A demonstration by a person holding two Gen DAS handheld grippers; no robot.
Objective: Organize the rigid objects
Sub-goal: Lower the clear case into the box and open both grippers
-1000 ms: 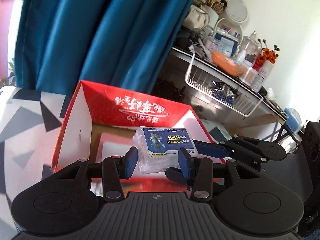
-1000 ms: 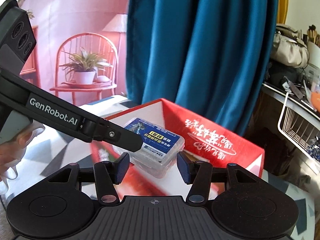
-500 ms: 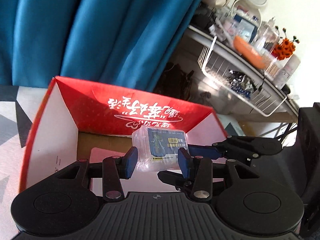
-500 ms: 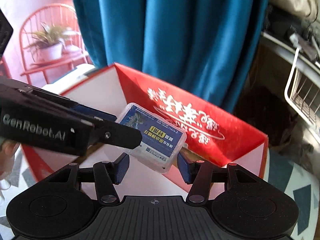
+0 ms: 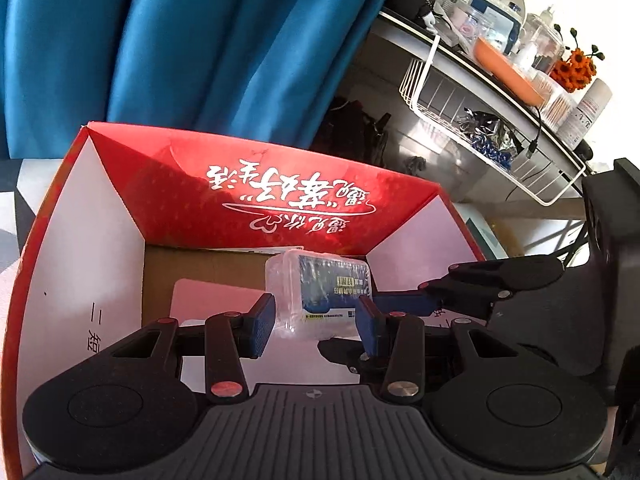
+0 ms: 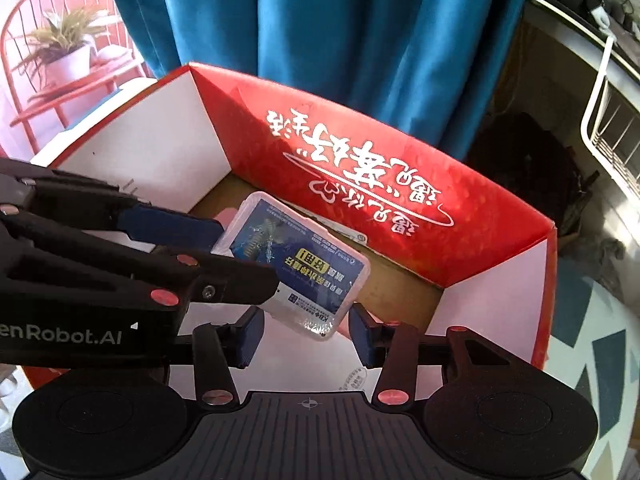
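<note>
A clear plastic case (image 5: 332, 284) with a blue label hangs low inside an open red cardboard box (image 5: 280, 184), just above its brown floor. My left gripper (image 5: 316, 326) is shut on the case across its short sides. In the right wrist view its fingers (image 6: 168, 220) reach in from the left onto the case (image 6: 304, 264). My right gripper (image 6: 306, 334) has the case's near corner between its pads. Its jaws are closing, and thin gaps still show beside the pads. The box (image 6: 360, 184) has white side walls.
A blue curtain (image 5: 200, 40) hangs right behind the box. To the right are a white wire basket (image 5: 480, 128) and a cluttered shelf (image 5: 520, 60). The box stands on a cloth with a triangle pattern (image 6: 592, 340). A red chair with a potted plant (image 6: 60, 56) is at the left.
Both grippers have gone forward and down with the case, from above the box's front edge to deep inside it. Both views now tilt down more steeply.
</note>
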